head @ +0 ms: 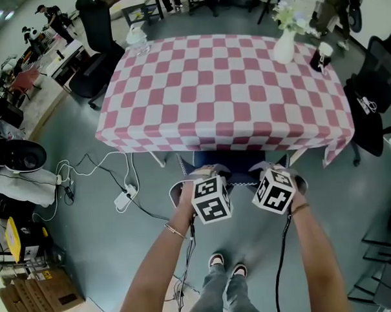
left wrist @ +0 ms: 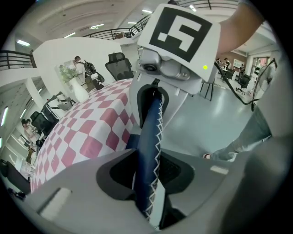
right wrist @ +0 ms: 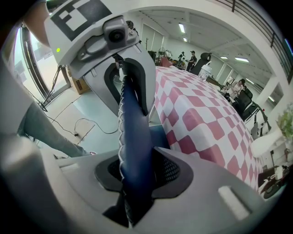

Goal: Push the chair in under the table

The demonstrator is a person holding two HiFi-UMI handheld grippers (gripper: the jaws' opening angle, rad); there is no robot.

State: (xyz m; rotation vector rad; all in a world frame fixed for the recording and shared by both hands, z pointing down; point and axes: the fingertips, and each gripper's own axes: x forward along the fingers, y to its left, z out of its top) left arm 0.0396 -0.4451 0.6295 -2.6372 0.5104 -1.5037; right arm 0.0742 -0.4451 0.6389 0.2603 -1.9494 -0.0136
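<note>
Head view: your left tongs (head: 208,171) and right tongs (head: 264,168) sat side by side on top of the chair back (head: 238,176), the left at 9 o'clock of the right, marker cubes facing up at you. The chair (head: 223,160) stood at 12 o'clock from your shoes (head: 227,266), its blue seat mostly tucked beneath the near edge of the bench (head: 225,86), which wore a pink-and-white checked cloth hanging over its sides. Left gripper view: the left tongs (left wrist: 147,176) were drawn narrow onto the chair back (left wrist: 150,132), a blue padded edge with white zigzag stitching, both pads pressing it. The right tongs (left wrist: 153,98) showed further along the same edge at 12 o'clock, gripping it too. Right gripper view: the right tongs (right wrist: 136,173) held that same chair back (right wrist: 132,128), pads tight against either side, with the left tongs (right wrist: 128,77) beyond at 12 o'clock. On the bench, a white vase (head: 284,45) with pale flowers stood at the 1 o'clock corner. A dark cup-like item (head: 322,55) stood just beside it toward 3 o'clock, and a white object (head: 136,36), too small to identify, sat at the 11 o'clock corner. A black office chair (head: 95,43) stood near the bench at 10 o'clock. On the floor at 9 o'clock of your hands lay white cables (head: 95,164) and a power strip (head: 122,200).
</note>
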